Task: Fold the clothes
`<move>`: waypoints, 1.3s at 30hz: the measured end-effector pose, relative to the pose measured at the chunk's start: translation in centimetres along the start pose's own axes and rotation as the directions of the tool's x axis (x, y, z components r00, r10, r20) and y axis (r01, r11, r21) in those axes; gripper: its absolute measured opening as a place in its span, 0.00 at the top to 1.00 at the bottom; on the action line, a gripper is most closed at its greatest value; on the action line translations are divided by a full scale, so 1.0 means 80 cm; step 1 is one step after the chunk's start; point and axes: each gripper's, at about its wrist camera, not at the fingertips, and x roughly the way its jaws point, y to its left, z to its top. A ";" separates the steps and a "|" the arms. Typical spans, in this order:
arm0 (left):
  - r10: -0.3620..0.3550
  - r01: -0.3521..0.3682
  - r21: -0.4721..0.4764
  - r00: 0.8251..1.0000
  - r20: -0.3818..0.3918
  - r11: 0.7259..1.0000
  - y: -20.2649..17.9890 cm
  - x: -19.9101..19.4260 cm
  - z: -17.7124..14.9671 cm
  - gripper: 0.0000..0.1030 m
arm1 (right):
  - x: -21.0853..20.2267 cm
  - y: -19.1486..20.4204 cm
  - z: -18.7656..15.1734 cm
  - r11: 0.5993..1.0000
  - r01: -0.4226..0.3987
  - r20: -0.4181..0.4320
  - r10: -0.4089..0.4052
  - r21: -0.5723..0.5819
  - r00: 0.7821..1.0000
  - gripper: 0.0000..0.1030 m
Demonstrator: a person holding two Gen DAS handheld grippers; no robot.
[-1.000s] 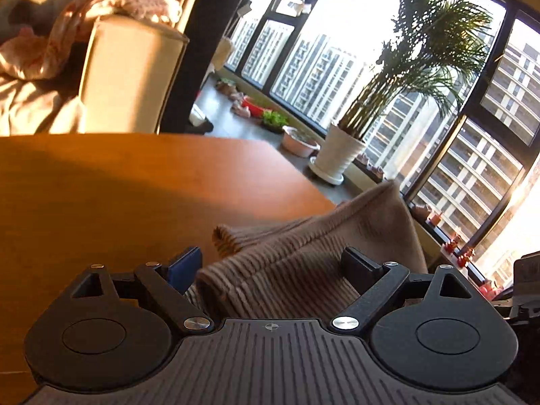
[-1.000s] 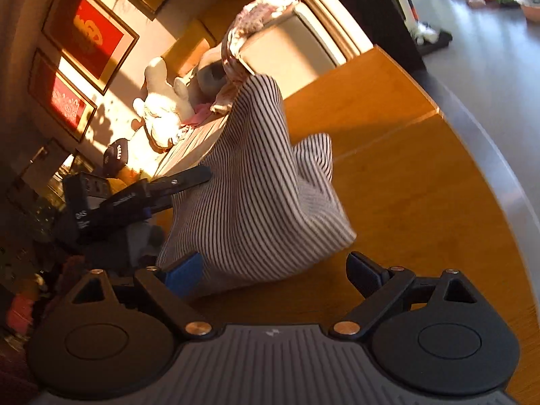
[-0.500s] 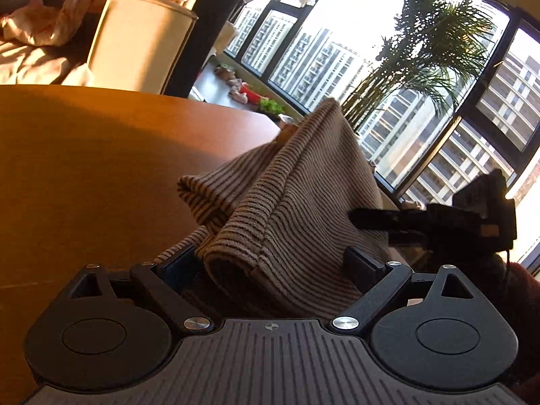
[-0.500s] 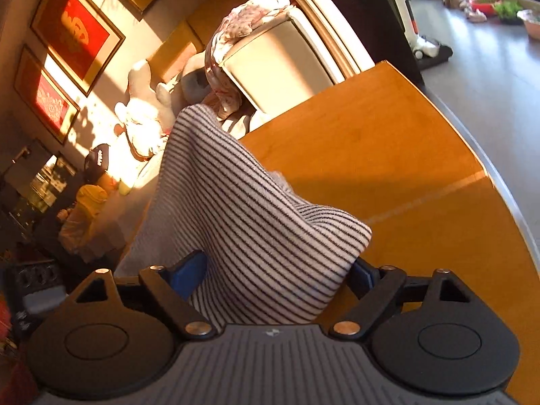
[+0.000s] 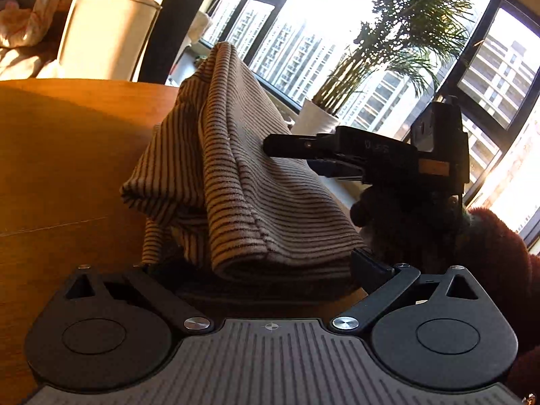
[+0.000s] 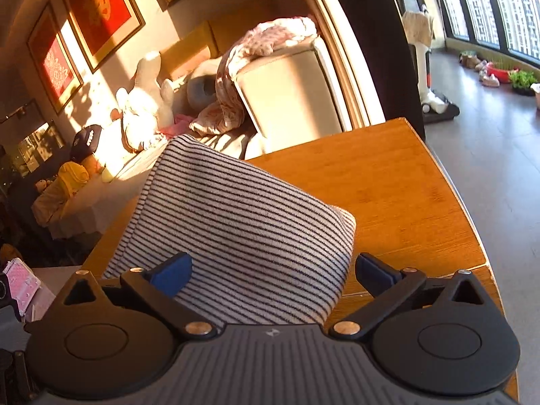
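A striped knit garment (image 5: 236, 185) stands bunched in a tall peak on the wooden table (image 5: 67, 168). My left gripper (image 5: 260, 266) is open, and the garment's thick folded edge fills the gap between its fingers and hides the left one. In the right wrist view the same garment (image 6: 243, 209) lies between the wide-apart blue pads of my right gripper (image 6: 273, 270), which is open. From the left wrist view, the right gripper (image 5: 290, 148) reaches in side-on against the garment's far flank, with a dark red sleeve (image 5: 496, 263) behind it.
A cream sofa arm with a blanket (image 5: 101, 33) stands beyond the table's far side. A potted palm (image 5: 320, 118) sits by the big windows. The table's right edge (image 6: 472, 219) drops to a grey floor. Plush toys (image 6: 145, 101) lie on the sofa.
The garment rose from a low heap into a tall peak. The right gripper closed in from clear of the cloth until the cloth fills its gap. Both jaws stayed wide.
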 end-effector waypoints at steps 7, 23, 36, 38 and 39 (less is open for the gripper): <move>0.027 -0.022 -0.039 0.992 0.124 0.999 0.015 -0.053 0.006 0.02 | -0.031 -0.017 -0.017 0.996 -0.018 0.028 0.016 0.085 0.999 0.00; 0.066 -0.066 0.006 0.997 0.028 0.998 -0.031 0.038 -0.006 0.07 | 0.029 0.060 0.048 0.864 0.139 0.036 -0.139 -0.483 0.990 0.11; 0.310 -0.310 -0.017 0.944 0.117 0.951 -0.003 -0.029 -0.003 0.08 | -0.079 0.099 -0.022 0.878 0.143 0.233 -0.037 -0.457 0.972 0.03; 0.316 -0.311 -0.056 0.940 0.131 0.949 0.006 -0.039 -0.002 0.07 | -0.080 0.125 -0.043 0.831 0.148 0.234 -0.021 -0.537 0.972 0.03; 0.319 -0.311 -0.075 0.938 0.139 0.947 0.010 -0.044 -0.001 0.07 | -0.078 0.139 -0.053 0.799 0.154 0.233 -0.018 -0.582 0.972 0.04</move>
